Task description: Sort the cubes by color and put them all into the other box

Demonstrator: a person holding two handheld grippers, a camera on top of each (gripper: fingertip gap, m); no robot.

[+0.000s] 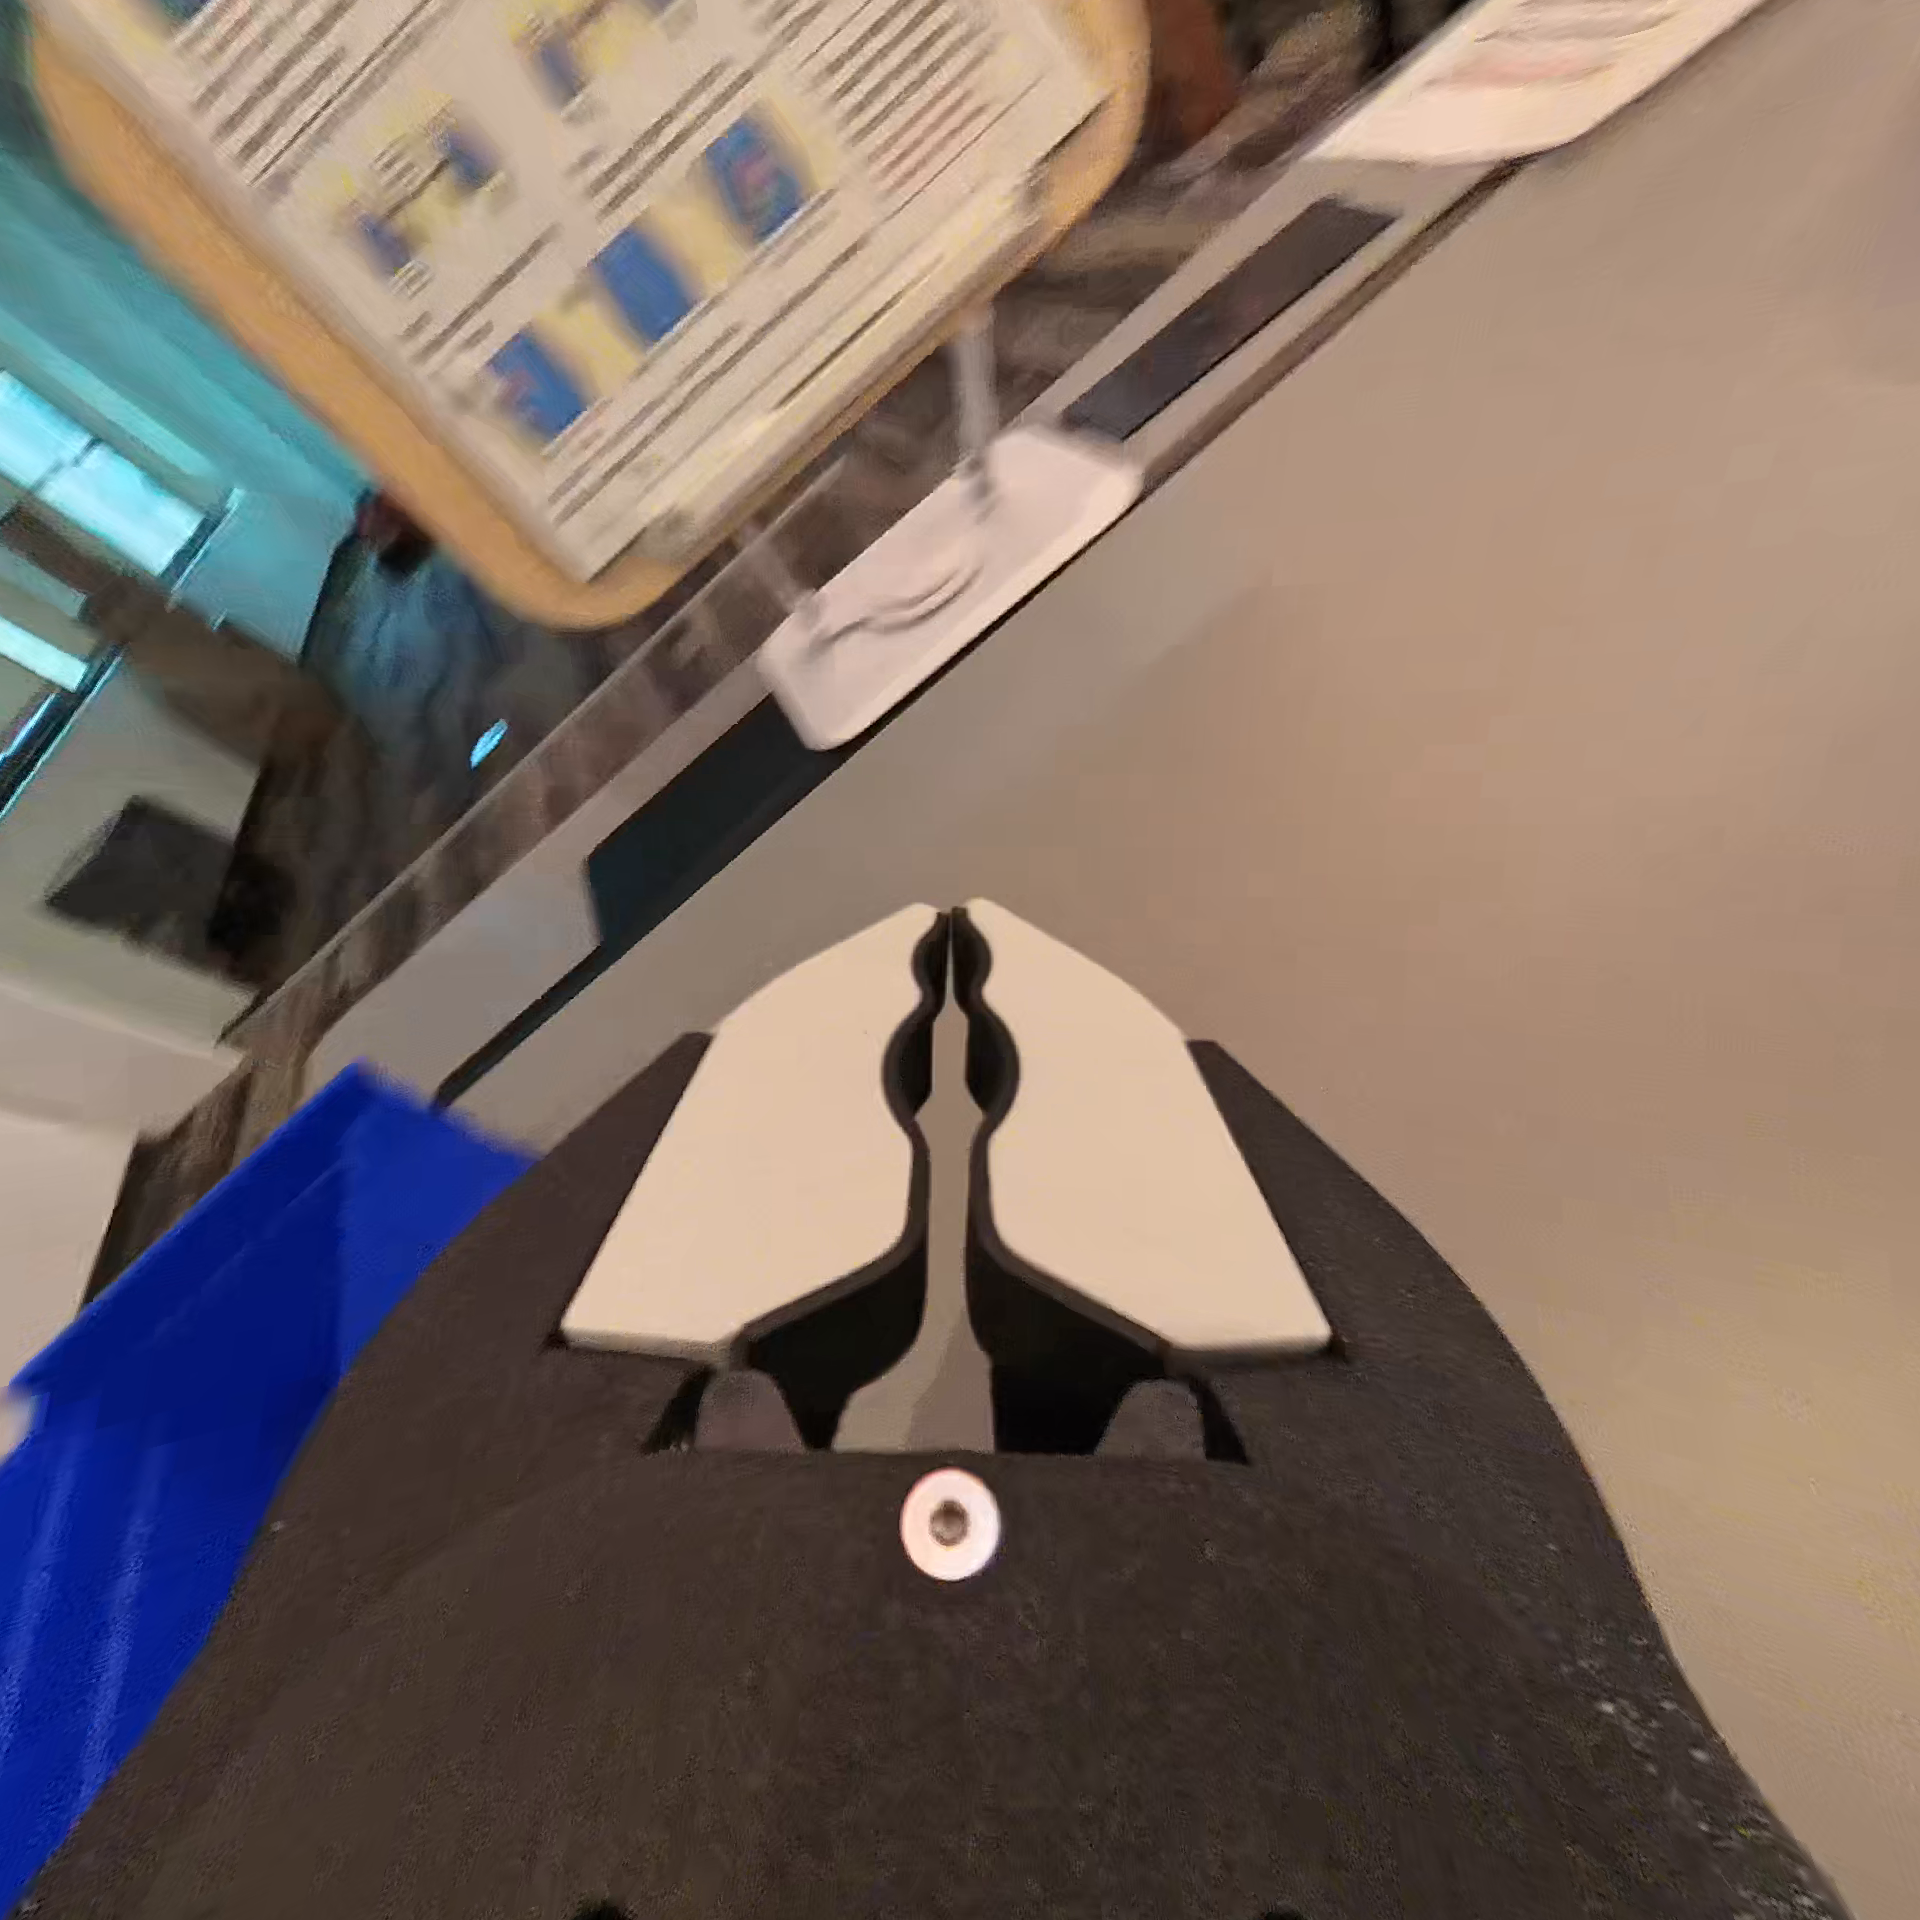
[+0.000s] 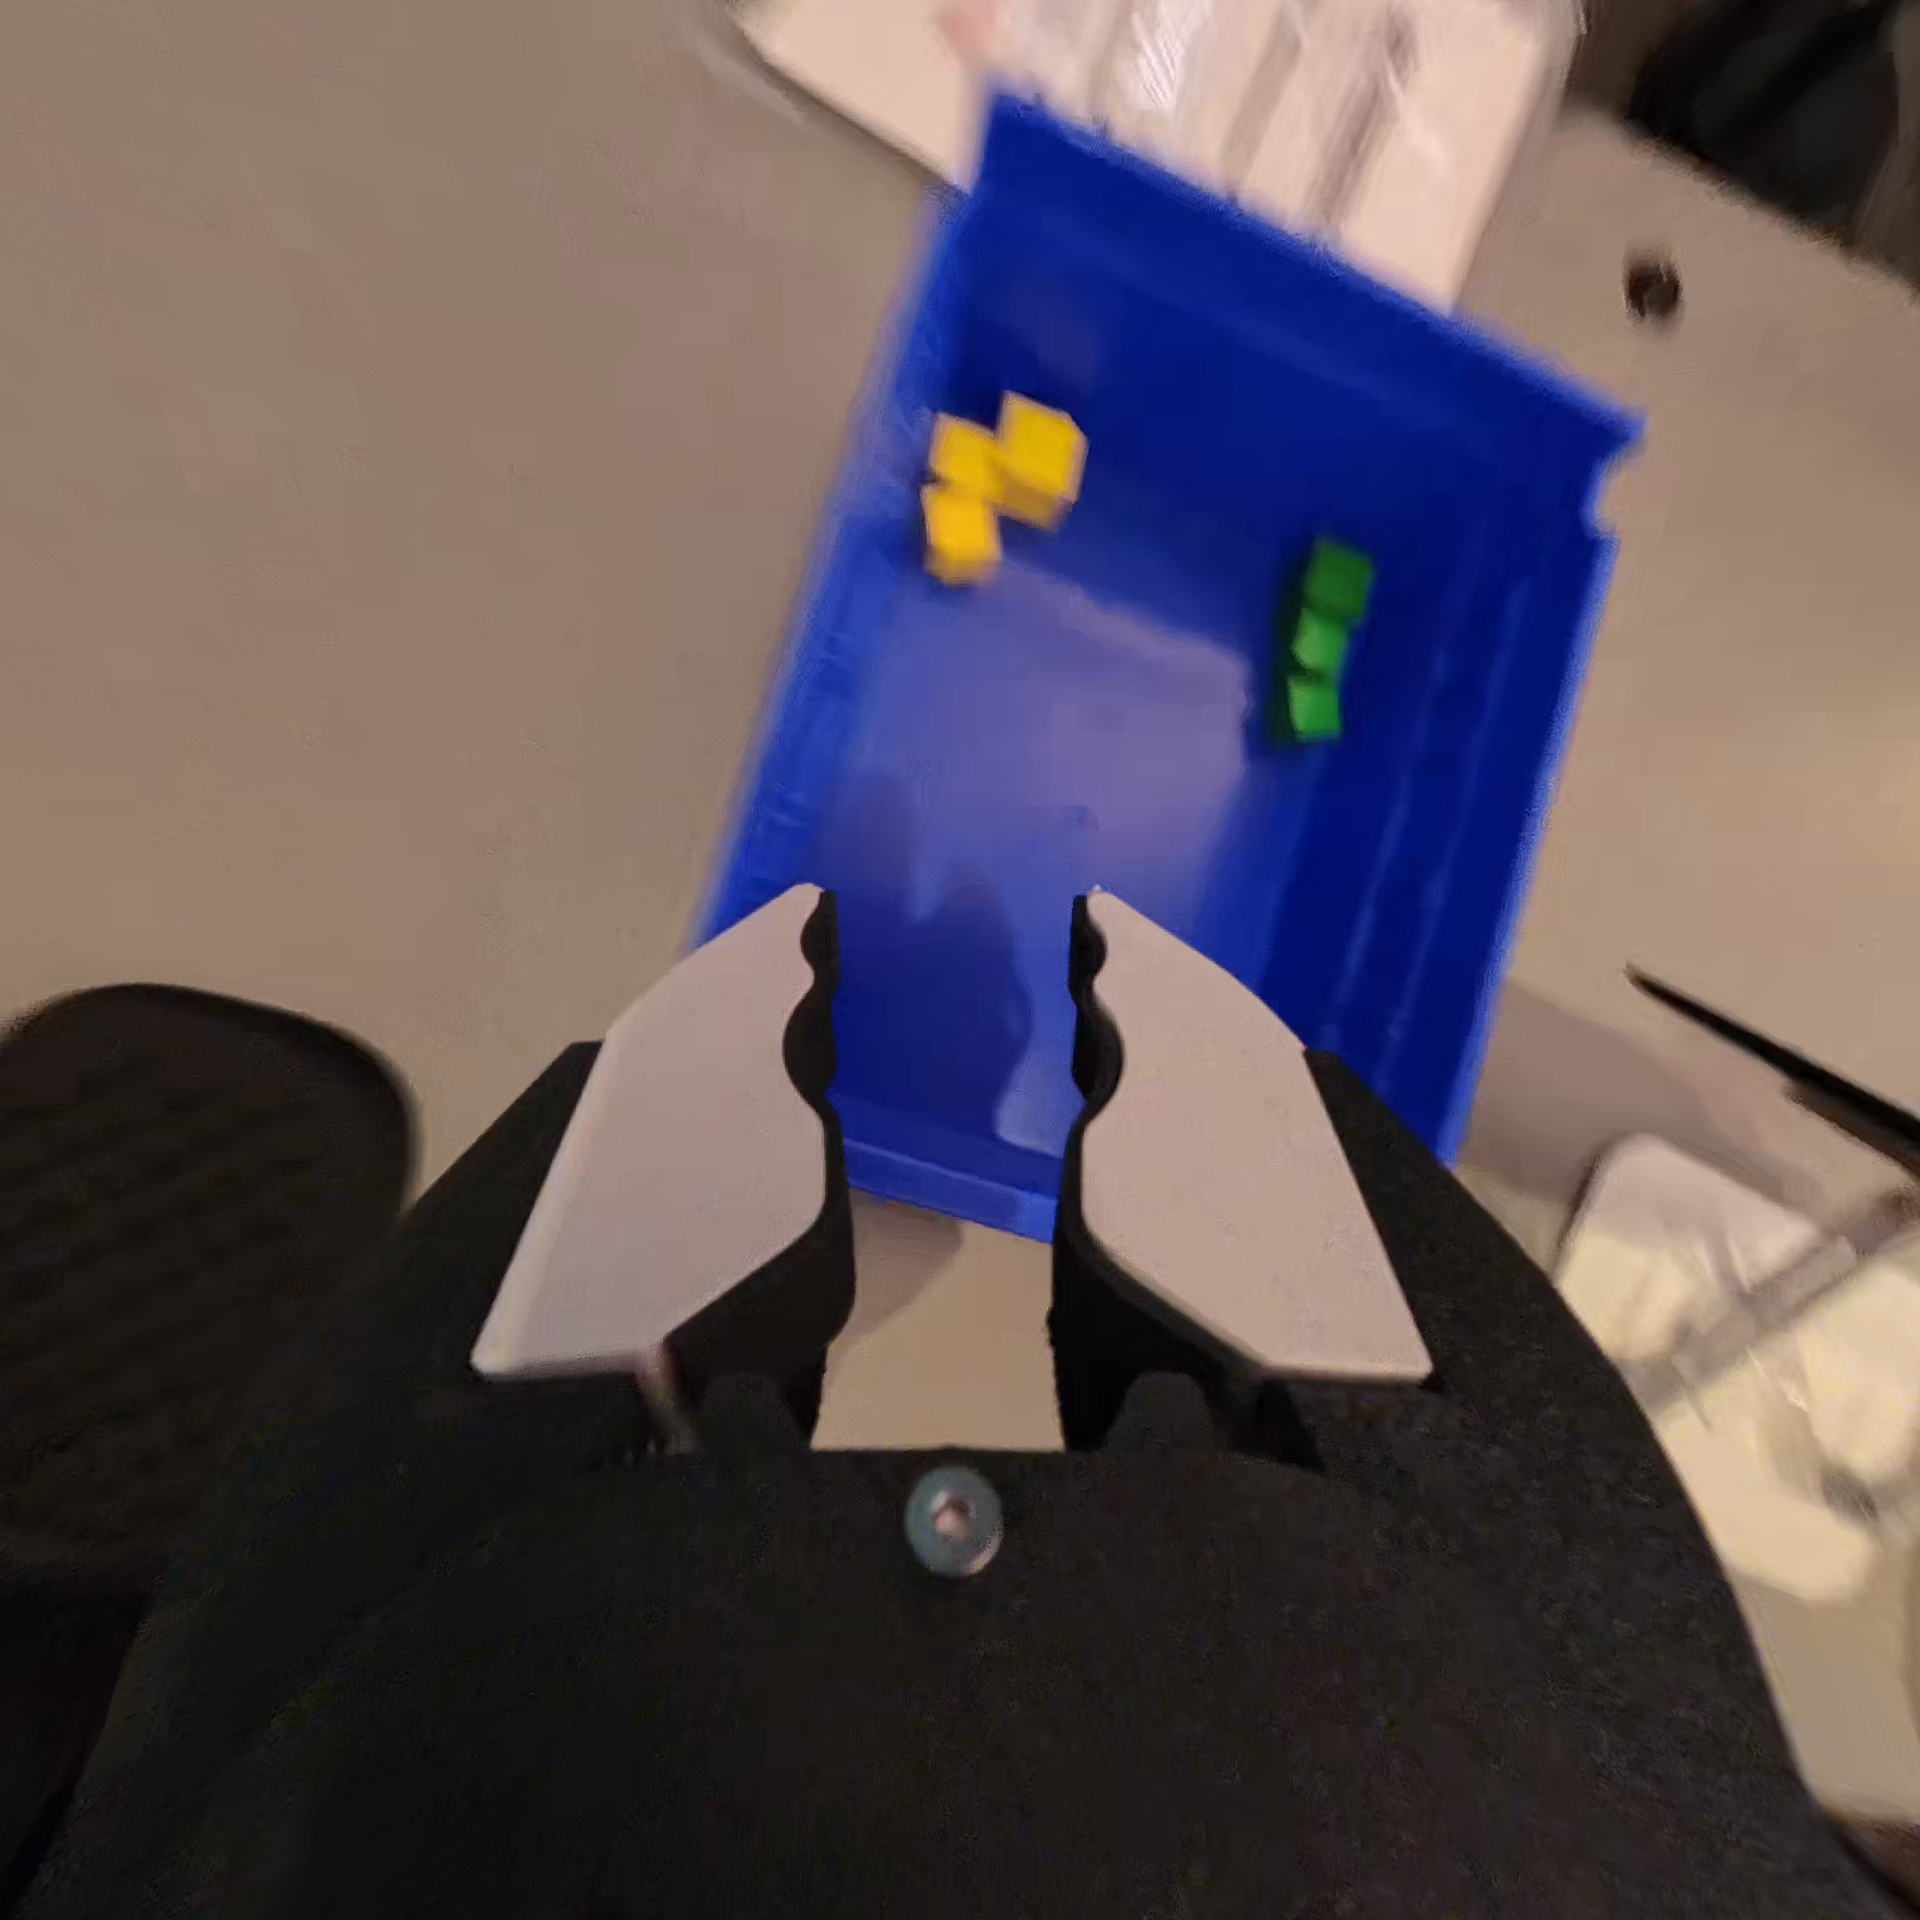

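In the right wrist view a blue box (image 2: 1475,727) stands on the table. Yellow cubes (image 2: 1003,483) lie grouped at its far left and green cubes (image 2: 1317,649) in a row at its right. My right gripper (image 2: 951,904) is open and empty above the box's near end. In the left wrist view my left gripper (image 1: 951,914) is shut with nothing between its pads, tilted above the bare table. A corner of a blue box (image 1: 208,1351) shows at the lower left of that view.
The grey table (image 1: 1455,831) ends at a far edge with a white stand base (image 1: 956,582) bearing a printed sheet (image 1: 623,260). White papers (image 2: 1299,125) lie behind the box. A pale object (image 2: 1745,1351) sits at the right.
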